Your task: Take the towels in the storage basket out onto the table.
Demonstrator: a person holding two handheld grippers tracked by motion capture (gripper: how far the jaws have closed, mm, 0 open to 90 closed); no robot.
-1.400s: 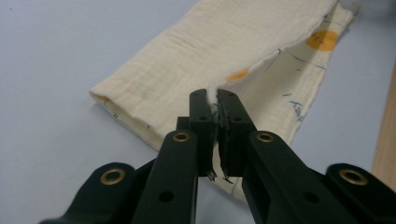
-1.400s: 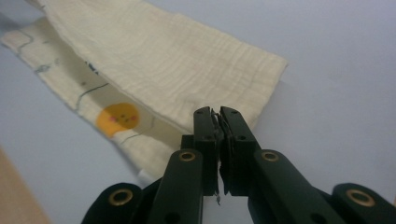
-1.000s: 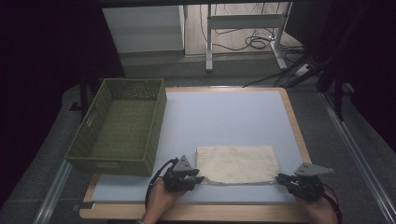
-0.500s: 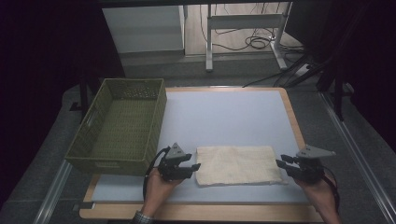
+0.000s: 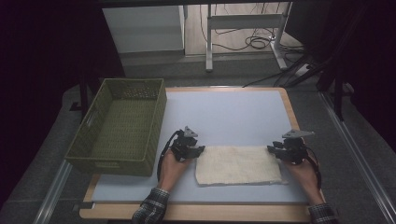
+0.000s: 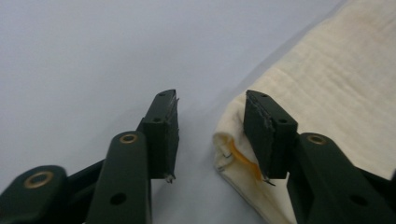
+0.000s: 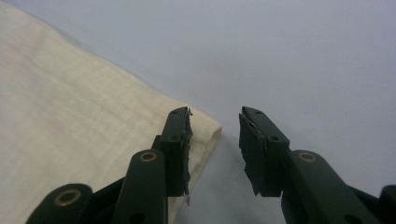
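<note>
Folded cream towel point(image 5: 238, 165) lies flat on the near part of the tabletop point(image 5: 233, 112), beside the green basket point(image 5: 122, 126). Both hands have moved from its near corners to the far ones. The left gripper point(image 6: 211, 123), just closing, and the right gripper point(image 7: 214, 135), just opening, each stand released astride a far corner, probably ready for the next fold.

- My table point(image 5: 243, 112) has a pale blue top with a wooden rim.
- The green basket point(image 5: 122, 126) sits on its left part.
- The folded cream cloth point(image 5: 238, 164) lies right of the basket.
</note>
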